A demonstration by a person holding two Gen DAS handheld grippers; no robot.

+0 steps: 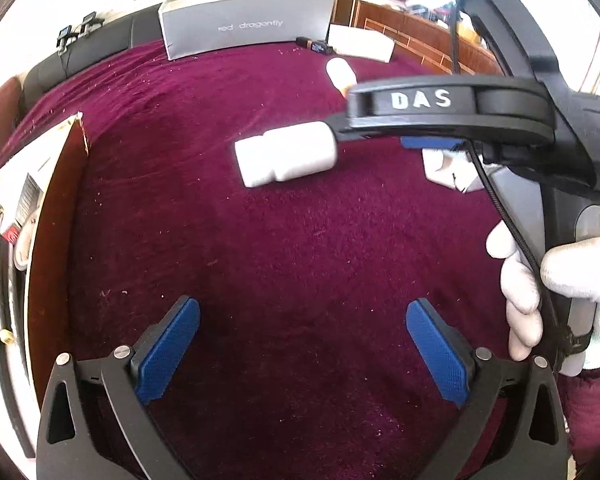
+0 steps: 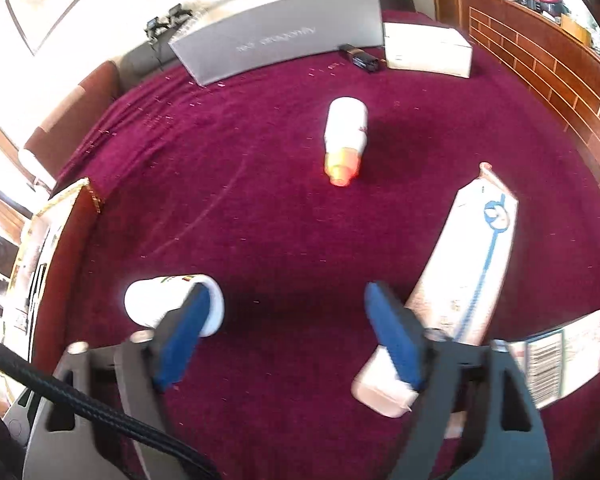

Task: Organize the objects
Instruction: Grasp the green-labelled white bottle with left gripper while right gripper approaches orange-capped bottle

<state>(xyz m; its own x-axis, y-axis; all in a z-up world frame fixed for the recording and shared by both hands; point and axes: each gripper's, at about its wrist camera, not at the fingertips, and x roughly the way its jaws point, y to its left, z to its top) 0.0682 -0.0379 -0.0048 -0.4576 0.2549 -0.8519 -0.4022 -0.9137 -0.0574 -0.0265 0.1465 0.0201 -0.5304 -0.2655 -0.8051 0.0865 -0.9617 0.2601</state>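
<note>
A white pill bottle point(image 1: 286, 154) lies on its side on the maroon cloth; in the right wrist view point(image 2: 168, 304) it lies just behind my right gripper's left finger. A white bottle with an orange cap point(image 2: 345, 140) lies further back, its top showing in the left wrist view point(image 1: 340, 73). A white tube with blue print point(image 2: 460, 280) lies beside my right gripper's right finger. My right gripper point(image 2: 288, 304) is open and empty between the pill bottle and the tube. My left gripper point(image 1: 302, 316) is open and empty over bare cloth, nearer than the pill bottle.
A grey shoe box point(image 1: 246, 20) stands at the back, with a white carton point(image 2: 426, 50) and a small dark object point(image 2: 360, 58) to its right. An open box with a brown wall point(image 1: 56, 216) sits at the left edge. A leaflet point(image 2: 560, 360) lies at the right.
</note>
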